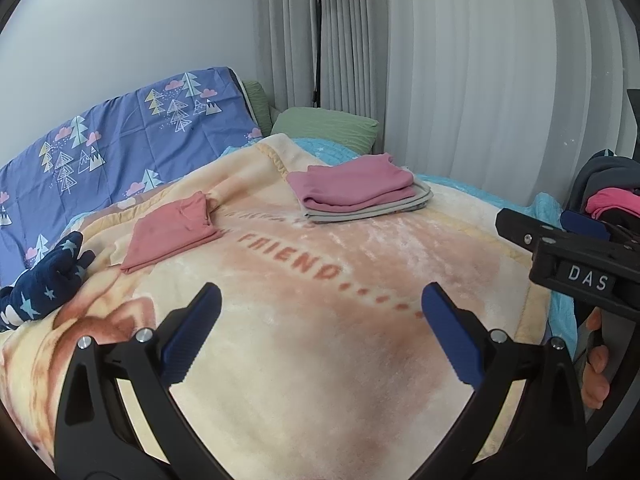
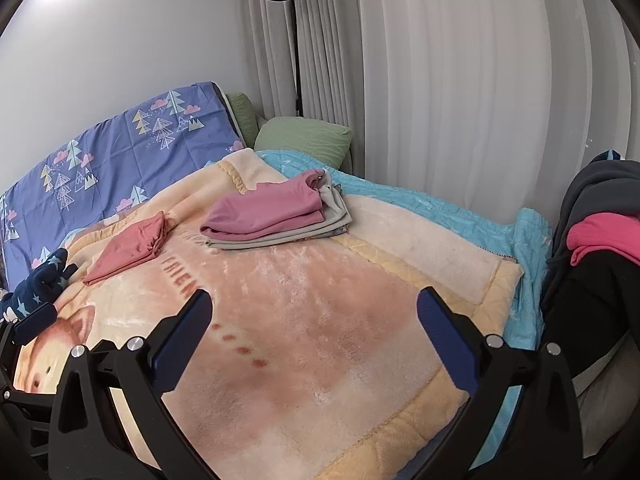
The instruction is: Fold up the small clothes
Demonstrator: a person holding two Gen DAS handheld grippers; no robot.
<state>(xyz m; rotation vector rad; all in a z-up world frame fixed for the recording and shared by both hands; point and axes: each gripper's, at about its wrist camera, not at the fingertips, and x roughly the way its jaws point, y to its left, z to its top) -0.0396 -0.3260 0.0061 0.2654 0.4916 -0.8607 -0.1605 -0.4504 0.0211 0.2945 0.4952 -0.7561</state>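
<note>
A stack of folded clothes point(image 1: 360, 190) with a pink garment point(image 2: 268, 212) on top lies on the far middle of the bed. A folded salmon garment point(image 1: 170, 238) lies to its left; it also shows in the right wrist view point(image 2: 128, 250). A dark blue starred garment point(image 1: 44, 284) lies crumpled at the left edge. A pile of unfolded clothes point(image 2: 600, 240) with a bright pink piece sits at the right. My left gripper point(image 1: 320, 300) is open and empty above the blanket. My right gripper point(image 2: 314, 306) is open and empty too; it shows at the right of the left wrist view point(image 1: 560, 240).
A peach fleece blanket point(image 2: 320, 340) with lettering covers the bed, over a light blue quilt point(image 2: 460, 216). A blue tree-print quilt point(image 1: 120, 152) leans on the wall at the left. Green pillows point(image 1: 324, 126), a black floor lamp point(image 1: 316, 32) and grey curtains stand behind.
</note>
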